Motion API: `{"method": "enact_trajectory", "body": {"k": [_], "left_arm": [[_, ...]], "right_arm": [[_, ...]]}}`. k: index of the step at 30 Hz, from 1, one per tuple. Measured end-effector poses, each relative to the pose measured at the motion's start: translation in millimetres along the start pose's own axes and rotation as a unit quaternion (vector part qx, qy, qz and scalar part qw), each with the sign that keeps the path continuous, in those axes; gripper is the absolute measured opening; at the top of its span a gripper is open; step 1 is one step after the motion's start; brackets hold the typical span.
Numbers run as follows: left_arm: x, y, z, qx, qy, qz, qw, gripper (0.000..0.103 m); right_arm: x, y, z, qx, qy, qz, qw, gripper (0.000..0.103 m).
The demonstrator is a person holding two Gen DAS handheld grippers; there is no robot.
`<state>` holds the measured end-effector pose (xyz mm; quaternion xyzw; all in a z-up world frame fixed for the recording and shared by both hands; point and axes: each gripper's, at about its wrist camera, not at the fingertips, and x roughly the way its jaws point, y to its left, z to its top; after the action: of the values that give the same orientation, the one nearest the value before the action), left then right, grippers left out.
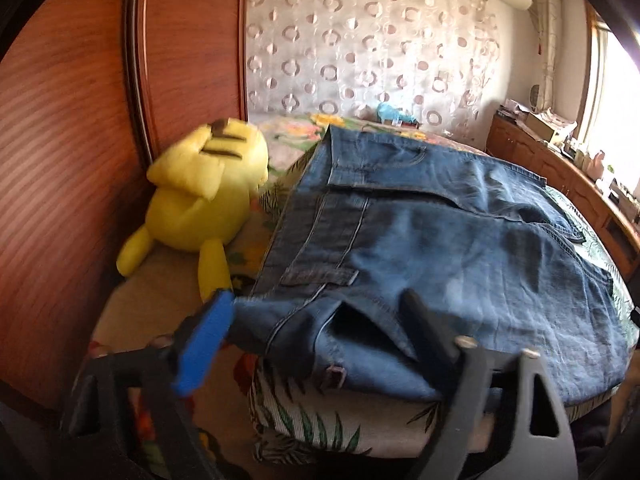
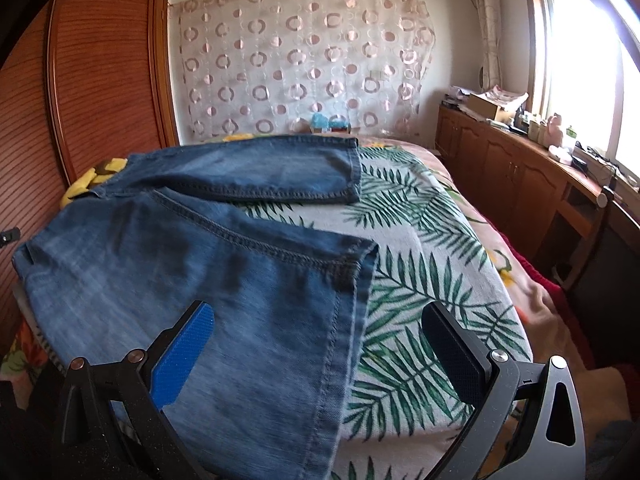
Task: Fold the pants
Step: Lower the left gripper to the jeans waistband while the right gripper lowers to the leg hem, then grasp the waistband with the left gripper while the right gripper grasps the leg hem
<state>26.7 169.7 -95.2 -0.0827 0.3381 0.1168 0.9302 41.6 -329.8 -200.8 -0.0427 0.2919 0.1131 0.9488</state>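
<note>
l gripper (image 1: pixel 316 316) tips blurred over jeans (image 1: pixel 440 240) waistband

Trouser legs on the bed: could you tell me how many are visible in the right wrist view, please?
2: the near leg lies between the open right gripper fingers; the far leg lies behind it.

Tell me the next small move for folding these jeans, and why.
Probably close the left gripper on the jeans' waistband corner: its open fingers straddle that corner, while the right gripper hangs open over the near leg hem, and both legs lie spread apart.
</note>
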Motion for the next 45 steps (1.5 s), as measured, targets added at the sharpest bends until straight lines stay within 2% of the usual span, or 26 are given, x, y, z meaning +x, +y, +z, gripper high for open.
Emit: {"method": "enact_trajectory", "body": {"k": [2, 8, 12, 19, 24, 30, 32, 35, 37, 38, 41, 43, 45], "left_arm": [[5.7, 4.9, -5.6, -0.011, 0.014, 0.003, 0.9998, 0.068], [11.5, 10.5, -22.8, -0.020, 0.036, 0.005, 0.9991, 0.061], [11.6, 2.7, -27.7, -0.010, 0.044, 0.003, 0.9990, 0.053], [17.9, 7.4, -27.3, -0.017, 0.053, 0.000, 0.9984, 0.051], [14.6, -4.2, -23.6, 0.011, 0.043, 0.005, 0.9990, 0.023], [-0.5, -7.9, -7.9, 0.013, 0.014, -0.017, 0.9997, 0.016], [-7.8, -13.3, 2.5, 0.025, 0.000, -0.022, 0.9994, 0.015], [-16.3, -19.9, 15.9, 0.032, -0.017, -0.032, 0.9988, 0.015], [-21.7, -25.9, 27.2, 0.042, -0.031, -0.039, 0.9979, 0.015], [-23.3, -28.9, 31.0, 0.046, -0.036, -0.041, 0.9975, 0.014], [-27.3, -37.5, 44.1, 0.059, -0.051, -0.048, 0.9958, 0.014], [-29.9, -43.2, 52.7, 0.065, -0.062, -0.054, 0.9945, 0.014], [-32.4, -49.4, 59.2, 0.070, -0.072, -0.059, 0.9931, 0.014]], "right_arm": [[-3.4, -3.3, -3.8, 0.003, 0.006, -0.003, 1.000, 0.103], [-15.2, -8.7, -7.2, 0.009, 0.022, -0.006, 1.000, 0.103], [-20.1, -8.8, -7.2, 0.012, 0.028, -0.001, 1.000, 0.103], [-28.3, -3.6, -9.8, 0.005, 0.037, 0.010, 0.999, 0.103], [-28.1, -9.5, -12.8, 0.013, 0.047, 0.014, 0.999, 0.102], [-34.6, -18.1, -19.9, 0.020, 0.058, 0.018, 0.998, 0.100], [-33.9, -19.5, -18.3, 0.020, 0.062, 0.024, 0.998, 0.095], [-39.1, -19.2, -15.9, 0.010, 0.060, 0.022, 0.998, 0.079], [-42.4, -19.4, -15.9, 0.006, 0.059, 0.023, 0.998, 0.064], [-41.5, -18.6, -14.5, 0.002, 0.060, 0.024, 0.998, 0.061], [-42.7, -17.7, -12.6, -0.007, 0.062, 0.037, 0.997, 0.041], [-43.7, -21.1, -9.0, -0.003, 0.070, 0.052, 0.996, 0.016], [-43.6, -26.0, -5.0, 0.005, 0.077, 0.073, 0.994, 0.009]]}}
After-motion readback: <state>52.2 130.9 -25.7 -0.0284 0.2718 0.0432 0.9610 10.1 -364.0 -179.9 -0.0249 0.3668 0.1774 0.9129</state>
